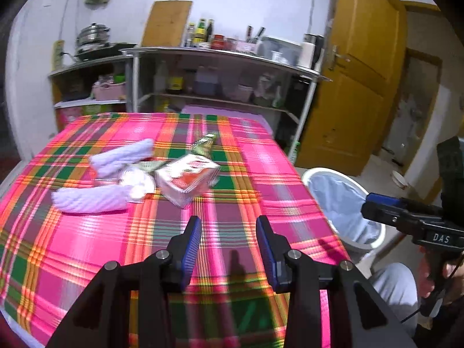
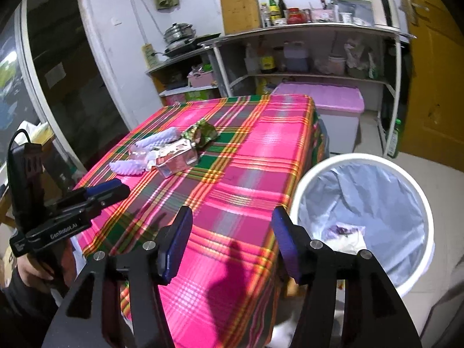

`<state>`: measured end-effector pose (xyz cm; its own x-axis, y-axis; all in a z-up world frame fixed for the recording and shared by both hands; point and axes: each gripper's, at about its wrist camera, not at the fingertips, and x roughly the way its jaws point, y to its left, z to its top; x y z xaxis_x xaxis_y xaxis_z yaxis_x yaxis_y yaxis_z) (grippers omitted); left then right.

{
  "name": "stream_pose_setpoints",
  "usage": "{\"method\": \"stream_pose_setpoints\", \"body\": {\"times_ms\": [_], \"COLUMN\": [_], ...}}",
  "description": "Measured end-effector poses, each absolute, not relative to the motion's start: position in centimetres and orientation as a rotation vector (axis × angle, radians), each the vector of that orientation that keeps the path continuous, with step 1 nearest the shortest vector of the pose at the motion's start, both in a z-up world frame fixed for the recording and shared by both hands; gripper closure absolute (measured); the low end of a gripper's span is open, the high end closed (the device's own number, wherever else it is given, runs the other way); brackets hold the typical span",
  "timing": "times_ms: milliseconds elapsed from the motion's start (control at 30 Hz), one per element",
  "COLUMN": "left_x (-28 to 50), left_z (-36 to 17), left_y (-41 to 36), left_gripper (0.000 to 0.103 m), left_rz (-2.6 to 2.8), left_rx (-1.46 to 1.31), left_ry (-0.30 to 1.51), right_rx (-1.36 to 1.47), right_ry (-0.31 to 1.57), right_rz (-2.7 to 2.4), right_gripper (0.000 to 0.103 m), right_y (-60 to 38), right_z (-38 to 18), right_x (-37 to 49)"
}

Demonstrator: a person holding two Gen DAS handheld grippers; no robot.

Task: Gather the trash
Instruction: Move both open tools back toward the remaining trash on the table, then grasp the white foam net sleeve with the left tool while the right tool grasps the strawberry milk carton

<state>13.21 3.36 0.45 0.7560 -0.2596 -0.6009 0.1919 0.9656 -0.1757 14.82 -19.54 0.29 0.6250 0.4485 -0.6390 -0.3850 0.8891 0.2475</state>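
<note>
1. The left claw point(image 1: 229, 226) hangs over the pink plaid-clothed bench point(image 1: 261, 174), jaws apart on nothing.
2. The right claw point(image 2: 232, 220) is likewise spread and empty, at the bench's edge beside the white round bin point(image 2: 417, 191).
3. Trash sits mid-bench: a crushed red-and-white carton point(image 1: 188, 179), white foam sleeves point(image 1: 90, 200) and a green foil wrapper point(image 1: 206, 142).

Both wrist views look down and forward over the plaid table point(image 1: 261, 174) from its near edge — the left from above the near middle, the right from the corner beside the white bin point(image 2: 417, 174). Both share the tabletop, the bin point(image 1: 316, 174) and the shelving behind the table point(image 1: 220, 55).
</note>
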Motion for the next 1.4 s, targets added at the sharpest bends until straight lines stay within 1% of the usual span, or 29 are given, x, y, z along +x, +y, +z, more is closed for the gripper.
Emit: {"method": "stream_pose_setpoints", "body": {"times_ms": [167,233,533,733,900,1133,1300,1367,1400], "left_x": [13.8,14.1,16.0,18.9,22.1,24.6,22.7,21.5,20.9], "left_z": [0.7,0.6,-0.1,-0.3,-1.5,-3.7,-3.5,-3.3,-3.1], "left_y": [6.7,7.9,13.9,17.1,19.9,20.0,18.5,18.0,17.7], "left_gripper": [0.063,0.058,0.05,0.049,0.049,0.048,0.045,0.043,0.042], "left_rz": [-0.173,-0.142,-0.021,0.013,-0.023,-0.171,-0.286,-0.316,-0.328], "left_rx": [-0.129,-0.127,-0.148,-0.14,-0.177,-0.146,-0.076,-0.052,-0.04], "left_ry": [0.661,0.66,0.654,0.656,0.686,0.789,0.794,0.793,0.79], "right_rx": [0.051,0.034,-0.013,-0.021,-0.03,-0.04,-0.048,-0.058,-0.068], "right_ry": [0.758,0.757,0.754,0.78,0.805,0.808,0.806,0.804,0.802], "right_rz": [0.512,0.529,0.584,0.593,0.59,0.588,0.594,0.603,0.609], "right_gripper": [0.045,0.045,0.045,0.044,0.044,0.044,0.044,0.041,0.038], "right_y": [-17.4,-16.5,-12.5,-11.2,-10.6,-9.5,-8.4,-7.5,-6.9], "right_z": [0.7,0.8,0.6,-0.1,-0.9,-1.2,-1.1,-1.2,-1.2], "right_x": [16.0,16.3,18.8,20.0,20.8,21.8,22.7,23.0,23.1]}}
